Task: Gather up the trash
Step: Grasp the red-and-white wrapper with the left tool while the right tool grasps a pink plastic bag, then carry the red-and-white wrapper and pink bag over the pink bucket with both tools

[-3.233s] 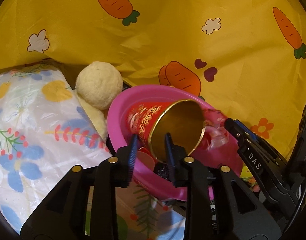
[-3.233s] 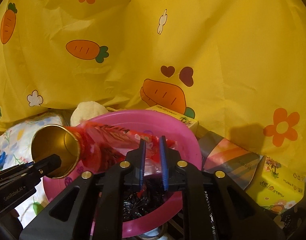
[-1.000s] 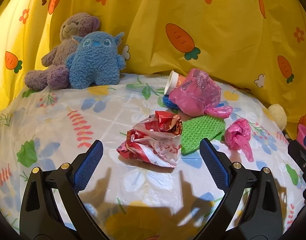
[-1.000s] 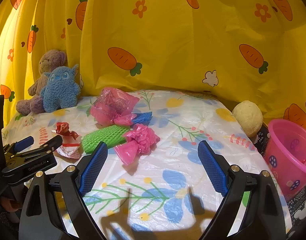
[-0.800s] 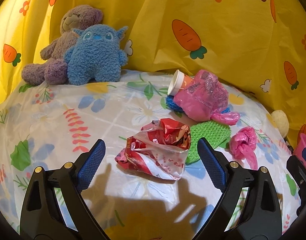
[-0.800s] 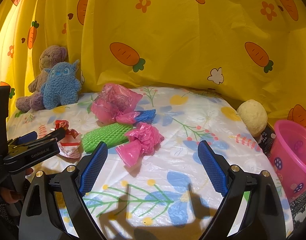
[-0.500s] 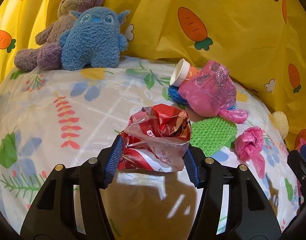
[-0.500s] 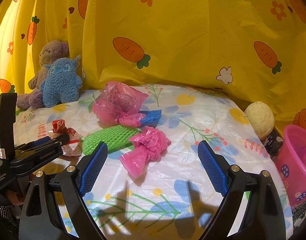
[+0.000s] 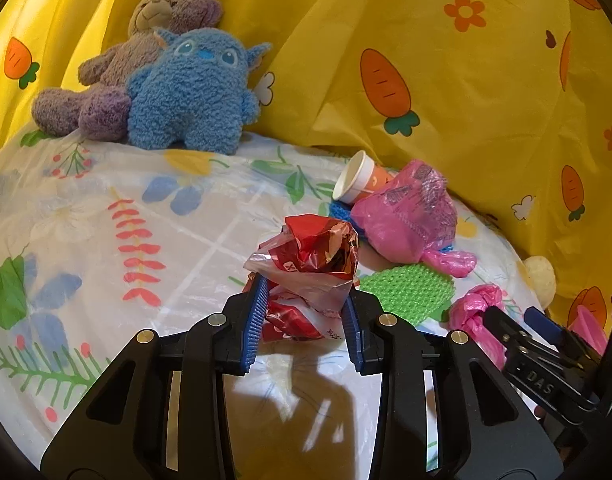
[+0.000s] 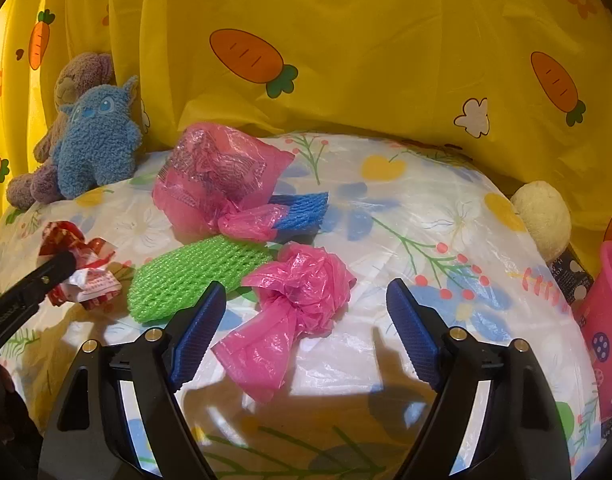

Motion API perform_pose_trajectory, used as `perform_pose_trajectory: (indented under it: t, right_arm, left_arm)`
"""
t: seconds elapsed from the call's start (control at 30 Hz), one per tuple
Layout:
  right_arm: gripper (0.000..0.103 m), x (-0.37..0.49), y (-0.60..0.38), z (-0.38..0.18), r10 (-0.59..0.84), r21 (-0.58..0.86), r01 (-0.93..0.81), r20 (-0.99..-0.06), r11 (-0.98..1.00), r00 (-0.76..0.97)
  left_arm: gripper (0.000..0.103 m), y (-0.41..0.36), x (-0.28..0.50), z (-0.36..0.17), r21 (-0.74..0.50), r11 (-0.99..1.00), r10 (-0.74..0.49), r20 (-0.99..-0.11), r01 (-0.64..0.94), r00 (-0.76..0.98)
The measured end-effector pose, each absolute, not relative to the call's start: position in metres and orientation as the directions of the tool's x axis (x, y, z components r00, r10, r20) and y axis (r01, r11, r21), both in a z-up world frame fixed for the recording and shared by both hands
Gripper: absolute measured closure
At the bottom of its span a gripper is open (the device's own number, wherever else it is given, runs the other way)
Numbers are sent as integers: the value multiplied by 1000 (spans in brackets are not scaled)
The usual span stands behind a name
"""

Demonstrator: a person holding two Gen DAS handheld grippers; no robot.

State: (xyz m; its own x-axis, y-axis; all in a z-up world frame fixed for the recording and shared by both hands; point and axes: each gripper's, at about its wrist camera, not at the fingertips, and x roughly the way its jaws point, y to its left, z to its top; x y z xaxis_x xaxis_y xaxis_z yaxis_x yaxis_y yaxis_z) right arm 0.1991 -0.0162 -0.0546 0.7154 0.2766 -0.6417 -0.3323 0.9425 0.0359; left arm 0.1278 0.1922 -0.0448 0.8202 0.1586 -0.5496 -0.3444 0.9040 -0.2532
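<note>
Nearest, our left gripper (image 9: 304,320) is clamped on the crumpled red wrapper (image 9: 306,276), which rests on the floral tablecloth (image 9: 106,220). Our right gripper (image 10: 306,332) stands wide apart around the small pink bag (image 10: 294,300), not gripping. Beyond lie green mesh (image 10: 194,272), the large pink bag (image 10: 214,180) and a paper cup (image 9: 357,178), all uncollected; the pink bin (image 10: 605,320) waits at right.

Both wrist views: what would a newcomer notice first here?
First, the yellow carrot curtain behind everything, and the blue plush toy against it at the back left. Then the left gripper shut on a red wrapper, and the open right gripper over a pink bag.
</note>
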Motion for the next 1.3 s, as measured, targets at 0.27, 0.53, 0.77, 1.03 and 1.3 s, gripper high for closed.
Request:
perform_pose_trajectory:
  t: [0.27,0.53,0.77,1.03,1.3]
  right_arm:
    - [39,214,-15,-67,267,50,-322,-684,945,679]
    - [73,219,-21,-70,282,93,-307,-697,947,659]
    - [82,203,-32,-61,299,102,-308,-644,946,705]
    - [82,185,-53,-51,340,157,-311,-605,938,720]
    - [81,181,-63,-49,355,176,-314,-594,933,722]
  left_arm:
    - [98,186,130,-43,-227,921,151,-542,-317,827]
    - [103,194,131,-49,-279,909,109,-560,-310,821]
    - [103,195,124,-46,-305,903,100,-537,-303,838]
    - [32,204,120,-35,-286,890,156,-542,-355,826]
    - [32,215,158,-45,-231,889,170,-634,-395,755]
